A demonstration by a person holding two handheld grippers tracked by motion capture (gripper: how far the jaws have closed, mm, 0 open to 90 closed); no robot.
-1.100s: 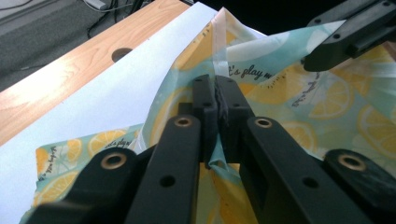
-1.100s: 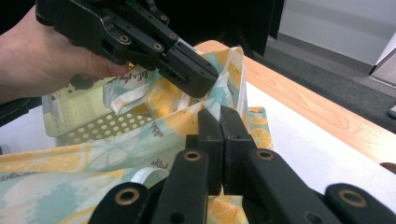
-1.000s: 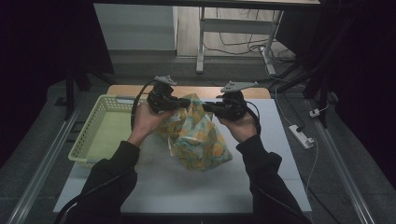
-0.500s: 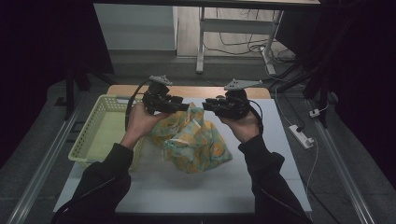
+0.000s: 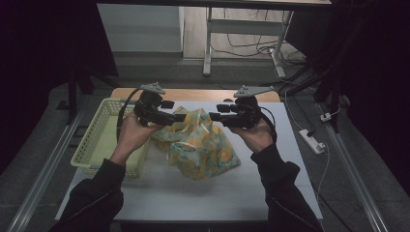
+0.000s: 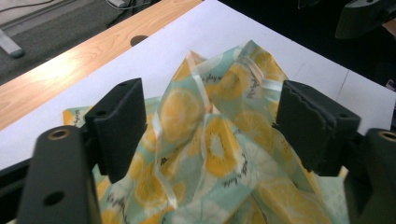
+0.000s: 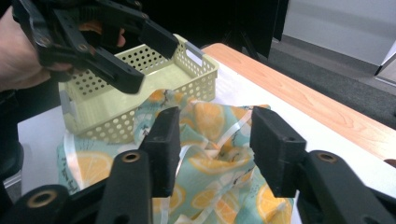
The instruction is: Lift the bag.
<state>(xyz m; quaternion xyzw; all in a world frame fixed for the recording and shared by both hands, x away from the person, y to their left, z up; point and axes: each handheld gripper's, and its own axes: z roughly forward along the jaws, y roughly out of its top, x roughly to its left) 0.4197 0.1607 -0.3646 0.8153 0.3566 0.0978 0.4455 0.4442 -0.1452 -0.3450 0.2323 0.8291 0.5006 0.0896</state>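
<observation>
My left tool (image 5: pixel 180 117) and right tool (image 5: pixel 215 112) face each other above the bag (image 5: pixel 200 145), both released: their jaws have just been opening, with the bag's peak rising between them but touching neither pad. The bag lies crumpled on the counter (image 5: pixel 193 198), just beside the basket (image 5: pixel 92 145).

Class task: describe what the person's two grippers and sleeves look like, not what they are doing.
Both the left gripper and the right gripper are black, each topped by a grey three-cornered plate and trailing a black cable. Up close, the jaws are blocky black pads on arms with brass-ringed holes. The person wears dark long sleeves.
</observation>
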